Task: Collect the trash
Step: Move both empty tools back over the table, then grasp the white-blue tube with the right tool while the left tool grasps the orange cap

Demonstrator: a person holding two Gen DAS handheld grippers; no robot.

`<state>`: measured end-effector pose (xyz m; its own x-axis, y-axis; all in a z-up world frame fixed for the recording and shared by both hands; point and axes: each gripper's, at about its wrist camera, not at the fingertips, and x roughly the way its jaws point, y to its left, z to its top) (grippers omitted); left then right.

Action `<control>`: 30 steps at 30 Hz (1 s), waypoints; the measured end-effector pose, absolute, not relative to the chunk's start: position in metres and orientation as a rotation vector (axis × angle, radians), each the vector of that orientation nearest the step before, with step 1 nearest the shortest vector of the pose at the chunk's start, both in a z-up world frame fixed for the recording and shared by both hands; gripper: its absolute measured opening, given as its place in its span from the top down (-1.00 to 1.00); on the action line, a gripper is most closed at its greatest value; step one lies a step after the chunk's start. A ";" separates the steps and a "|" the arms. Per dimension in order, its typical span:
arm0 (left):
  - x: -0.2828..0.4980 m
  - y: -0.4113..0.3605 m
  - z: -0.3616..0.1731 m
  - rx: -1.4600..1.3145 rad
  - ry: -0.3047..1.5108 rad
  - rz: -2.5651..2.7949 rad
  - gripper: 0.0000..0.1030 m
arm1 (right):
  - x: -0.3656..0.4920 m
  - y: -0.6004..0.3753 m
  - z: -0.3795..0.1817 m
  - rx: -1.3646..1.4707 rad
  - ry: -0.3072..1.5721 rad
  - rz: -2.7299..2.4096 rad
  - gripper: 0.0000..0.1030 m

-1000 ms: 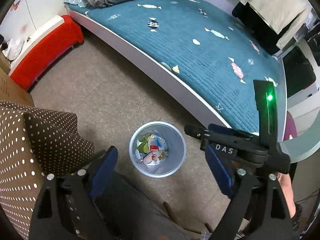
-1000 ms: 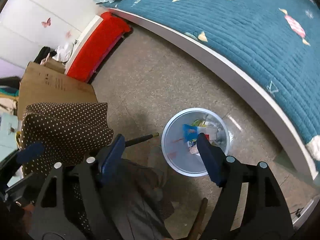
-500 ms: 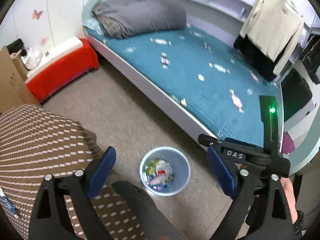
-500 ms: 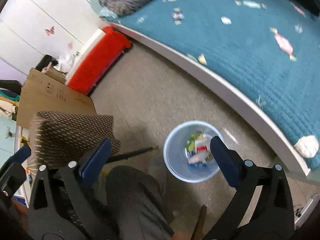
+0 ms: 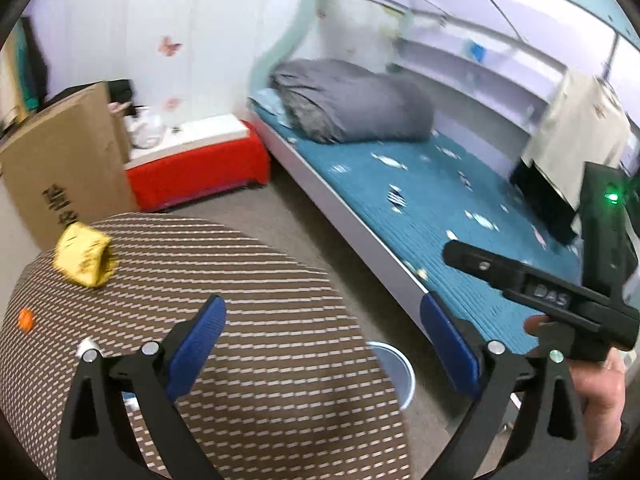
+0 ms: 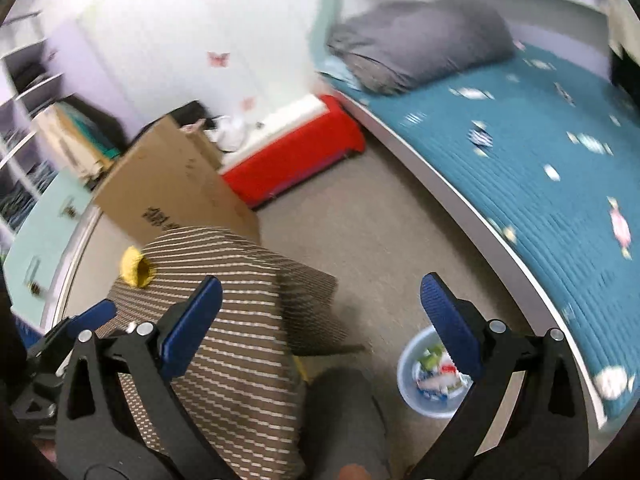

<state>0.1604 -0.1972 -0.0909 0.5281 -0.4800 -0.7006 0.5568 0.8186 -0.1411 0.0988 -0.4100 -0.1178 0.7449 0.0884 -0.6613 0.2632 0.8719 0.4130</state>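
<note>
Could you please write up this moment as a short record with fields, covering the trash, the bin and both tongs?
setting: bedroom, teal bed, red bench, cardboard box
table: brown dotted cloth
trash left: yellow wrapper and small orange scrap on the table
bin: pale bin on the floor by the bed, wrappers inside
left tongs: opening, nothing between them
right tongs: wide open, empty
likely next: reach for the yellow wrapper

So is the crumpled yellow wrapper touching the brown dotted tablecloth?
Touching. The left wrist view shows the crumpled yellow wrapper resting directly on the brown dotted tablecloth, with no gap beneath it.
</note>
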 end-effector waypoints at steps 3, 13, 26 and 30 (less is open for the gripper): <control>0.164 -0.159 -0.086 0.066 0.786 -0.554 -0.86 | 0.112 -0.374 -0.111 0.460 0.740 -0.021 -0.88; 0.171 -0.042 -0.095 -0.012 0.748 -0.306 -0.86 | 0.156 -0.266 -0.118 0.304 0.793 0.209 -0.88; 0.178 0.066 -0.131 -0.082 0.788 -0.083 -0.86 | 0.193 -0.140 -0.175 0.043 0.952 0.445 -0.49; 0.185 0.083 -0.142 -0.086 0.810 -0.046 -0.86 | 0.204 -0.118 -0.192 -0.021 0.987 0.464 0.21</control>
<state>0.1847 0.0825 -0.1417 0.6891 -0.0740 -0.7209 0.0079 0.9955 -0.0947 0.2037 -0.1185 -0.1919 0.4618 0.3680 -0.8070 -0.3868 0.9023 0.1901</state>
